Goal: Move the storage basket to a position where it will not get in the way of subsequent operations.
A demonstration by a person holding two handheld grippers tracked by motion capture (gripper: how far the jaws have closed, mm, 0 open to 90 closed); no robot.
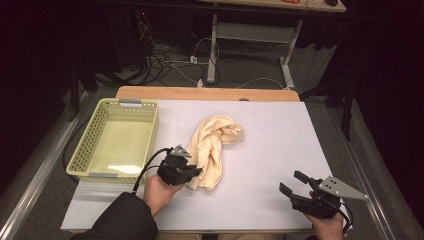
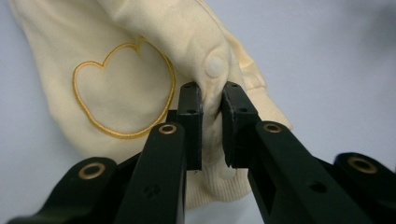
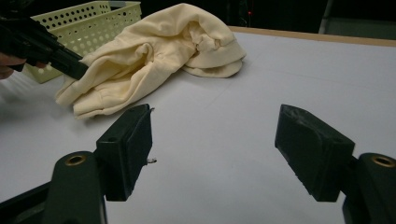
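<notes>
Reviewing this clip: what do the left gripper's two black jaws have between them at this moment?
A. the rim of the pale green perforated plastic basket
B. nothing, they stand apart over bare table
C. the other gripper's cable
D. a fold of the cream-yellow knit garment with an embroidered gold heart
D: in the left gripper view the left gripper pinches a fold of the cream-yellow knit garment, beside a round snap button.
</notes>
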